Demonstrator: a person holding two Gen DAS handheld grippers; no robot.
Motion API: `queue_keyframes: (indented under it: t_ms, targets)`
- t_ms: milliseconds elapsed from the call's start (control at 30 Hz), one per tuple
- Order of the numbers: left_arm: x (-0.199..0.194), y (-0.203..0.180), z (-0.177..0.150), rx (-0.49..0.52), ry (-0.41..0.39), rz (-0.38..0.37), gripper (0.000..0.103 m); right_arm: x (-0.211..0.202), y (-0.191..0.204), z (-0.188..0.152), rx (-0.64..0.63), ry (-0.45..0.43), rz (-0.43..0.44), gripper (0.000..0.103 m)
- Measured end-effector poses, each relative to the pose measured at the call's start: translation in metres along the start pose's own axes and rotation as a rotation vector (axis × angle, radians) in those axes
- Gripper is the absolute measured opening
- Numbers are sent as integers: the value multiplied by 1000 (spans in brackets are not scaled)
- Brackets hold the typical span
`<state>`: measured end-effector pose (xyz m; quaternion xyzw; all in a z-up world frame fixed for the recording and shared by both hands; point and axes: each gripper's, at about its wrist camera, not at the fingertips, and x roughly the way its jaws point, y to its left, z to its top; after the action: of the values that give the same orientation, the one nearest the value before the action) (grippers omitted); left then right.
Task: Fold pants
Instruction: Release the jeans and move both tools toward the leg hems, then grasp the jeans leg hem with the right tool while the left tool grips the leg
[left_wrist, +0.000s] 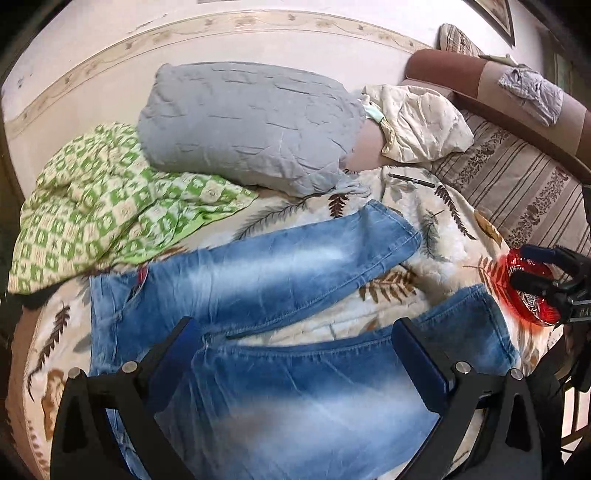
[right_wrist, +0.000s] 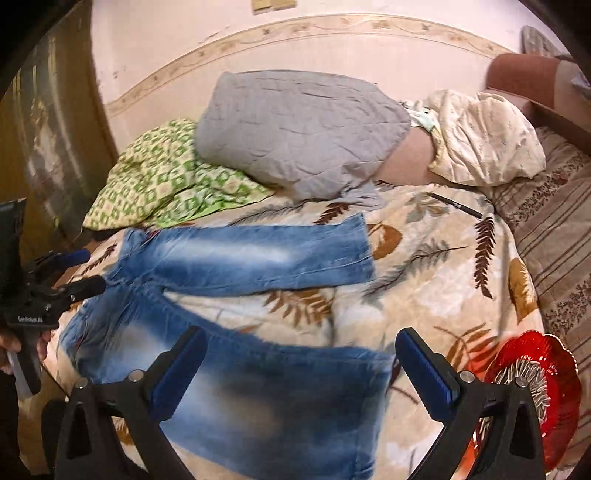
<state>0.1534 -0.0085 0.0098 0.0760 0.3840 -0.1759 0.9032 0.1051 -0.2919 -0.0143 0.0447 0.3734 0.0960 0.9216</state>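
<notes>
Faded blue jeans (left_wrist: 280, 266) lie flat on a leaf-patterned blanket (left_wrist: 447, 229), legs spread in a V, waist at the left. My left gripper (left_wrist: 295, 332) is open and empty, hovering above the near leg close to the crotch. In the right wrist view the jeans (right_wrist: 243, 258) lie the same way. My right gripper (right_wrist: 301, 343) is open and empty above the hem end of the near leg. The left gripper (right_wrist: 83, 271) shows at the left edge by the waist; the right gripper (left_wrist: 535, 266) shows at the right edge of the left wrist view.
A grey pillow (left_wrist: 251, 122), a green checked cloth (left_wrist: 110, 206) and a cream pillow (left_wrist: 417, 122) lie at the back. A pen (left_wrist: 412, 180) lies on the blanket. A red glass dish (right_wrist: 532, 391) sits at the right by the near hem. A striped sofa (left_wrist: 517, 184) is at the right.
</notes>
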Motion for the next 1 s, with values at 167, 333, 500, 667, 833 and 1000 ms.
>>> queue_keyframes:
  t_ms: [167,333,500,667,833,1000]
  targets:
    - [20,-10,32,107,40,-28,103,21,-15,34,27,30,-6,103]
    - [64,-19,71,305,114,-116,103,74,-36,87,54,172,11,103]
    - [137,-13,106,391,214,-132,103,147,-64,121,150,363,107,103]
    - [211,5,124,405,297,-115,103,221,-88,143,221,473,118,102]
    - [263,19,124,452,333,-109,103,287,-100,155,232,560,101,90]
    - [299,33,125,420,395,-124,103,323,-96,160,218,610,130,73]
